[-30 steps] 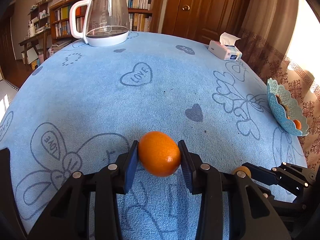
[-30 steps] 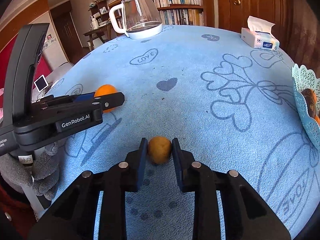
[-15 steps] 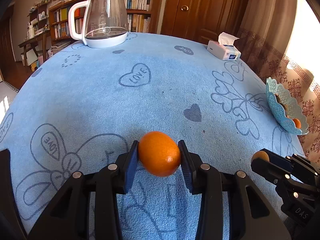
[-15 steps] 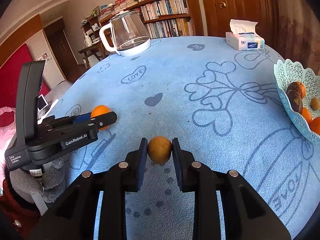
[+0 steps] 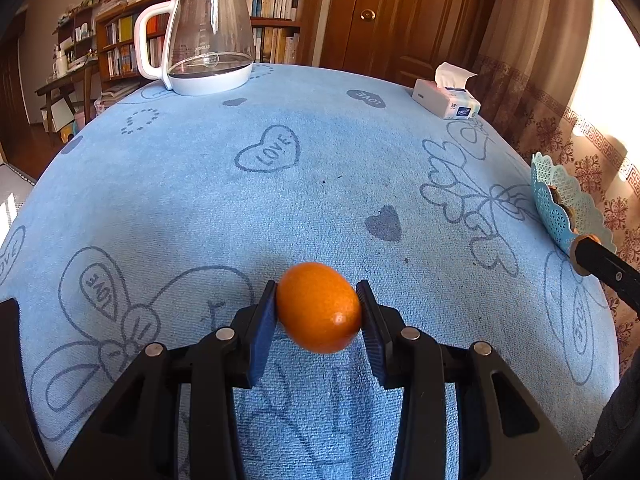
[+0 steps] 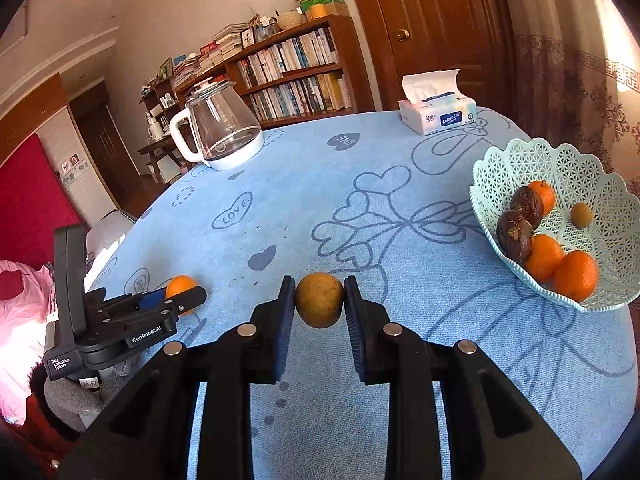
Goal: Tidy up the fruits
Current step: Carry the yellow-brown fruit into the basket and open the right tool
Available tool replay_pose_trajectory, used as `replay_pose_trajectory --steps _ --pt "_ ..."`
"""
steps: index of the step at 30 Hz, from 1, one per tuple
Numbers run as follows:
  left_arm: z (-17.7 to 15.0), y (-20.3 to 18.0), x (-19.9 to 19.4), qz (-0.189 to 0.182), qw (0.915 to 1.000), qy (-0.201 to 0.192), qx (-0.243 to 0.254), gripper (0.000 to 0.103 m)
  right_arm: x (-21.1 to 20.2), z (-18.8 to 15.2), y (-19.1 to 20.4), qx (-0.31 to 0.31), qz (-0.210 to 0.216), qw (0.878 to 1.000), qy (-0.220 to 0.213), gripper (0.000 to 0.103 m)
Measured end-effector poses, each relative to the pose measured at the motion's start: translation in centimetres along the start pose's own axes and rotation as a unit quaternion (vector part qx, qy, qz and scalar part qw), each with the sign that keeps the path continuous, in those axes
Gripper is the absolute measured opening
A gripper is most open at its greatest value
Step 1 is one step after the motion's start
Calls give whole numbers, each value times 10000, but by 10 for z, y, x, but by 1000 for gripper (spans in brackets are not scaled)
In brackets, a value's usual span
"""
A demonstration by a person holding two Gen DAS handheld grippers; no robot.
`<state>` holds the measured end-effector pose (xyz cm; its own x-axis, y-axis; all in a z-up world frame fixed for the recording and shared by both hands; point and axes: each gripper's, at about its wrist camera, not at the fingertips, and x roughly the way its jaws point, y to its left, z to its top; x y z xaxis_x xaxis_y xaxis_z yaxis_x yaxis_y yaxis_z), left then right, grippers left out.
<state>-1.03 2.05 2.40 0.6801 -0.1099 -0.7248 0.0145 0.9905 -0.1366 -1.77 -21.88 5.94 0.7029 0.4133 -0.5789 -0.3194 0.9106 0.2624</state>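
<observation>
My left gripper point(image 5: 318, 312) is shut on an orange point(image 5: 319, 307), held just above the blue tablecloth point(image 5: 280, 200). In the right wrist view that same gripper point(image 6: 188, 298) sits at the left with the orange point(image 6: 179, 285) between its pads. My right gripper point(image 6: 319, 300) is shut on a small yellow-brown round fruit point(image 6: 319, 300), lifted off the cloth. A pale green lattice basket point(image 6: 520, 160) stands to the right, holding several oranges point(image 6: 576, 274), two dark brown fruits point(image 6: 516, 232) and one small yellow-brown fruit point(image 6: 581, 215). The basket point(image 5: 560, 196) shows at the left wrist view's right edge.
A glass kettle with a white handle point(image 5: 200, 40) stands at the table's far left. A tissue box point(image 5: 446, 100) lies at the far right. Bookshelves point(image 6: 288, 68) and a wooden door point(image 6: 420, 32) rise behind the table. A grey-gloved hand point(image 6: 72, 392) grips the left tool.
The right gripper rose and swung right toward the basket with the small fruit, and the view rolled. The basket's contents now show fully. The left gripper and its orange stayed put.
</observation>
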Motion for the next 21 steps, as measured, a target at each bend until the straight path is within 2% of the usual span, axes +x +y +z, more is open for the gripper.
replay_pose_trajectory --steps 13,21 --pt "-2 0 3 -23 10000 43 -4 40 -36 17 -82 832 -809 9917 -560 26" --pt "-2 0 3 -24 10000 52 -8 40 -30 14 -112 1260 -879 9869 -493 26"
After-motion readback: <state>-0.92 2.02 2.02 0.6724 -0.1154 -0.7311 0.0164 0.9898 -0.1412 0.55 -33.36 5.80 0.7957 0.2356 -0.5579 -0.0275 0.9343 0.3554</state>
